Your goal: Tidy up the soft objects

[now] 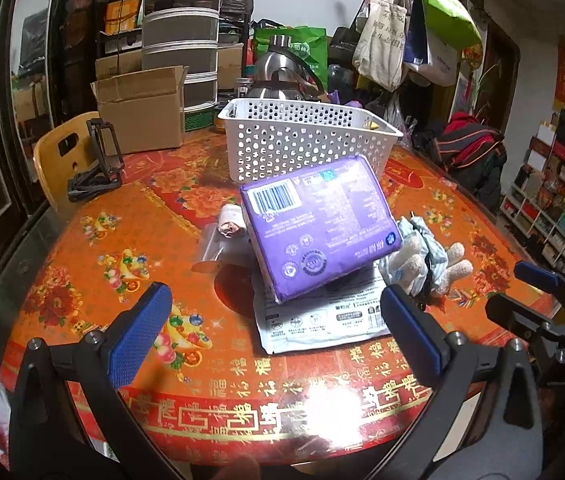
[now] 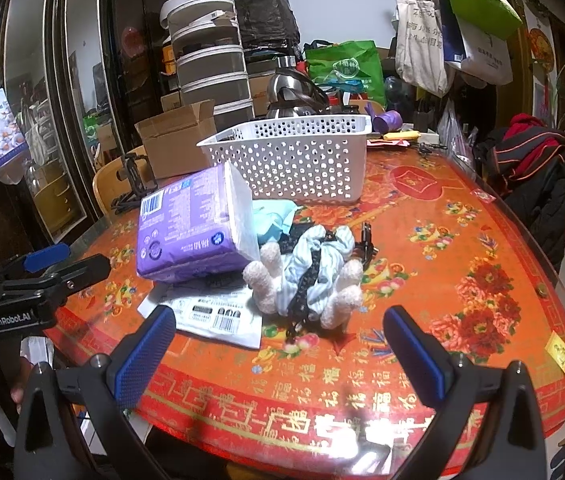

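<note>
Red table (image 1: 82,264) bears basket (image 1: 306,140), white packet (image 1: 322,320).

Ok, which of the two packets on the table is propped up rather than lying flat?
The purple packet; it leans tilted, its lower edge on the flat white packet.

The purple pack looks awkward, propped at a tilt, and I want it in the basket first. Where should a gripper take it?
Grip the purple pack across its thickness at the raised near edge, coming from the front with the open left gripper. It lies tilted on a white packet, so that edge probably offers clearance beneath.
</note>
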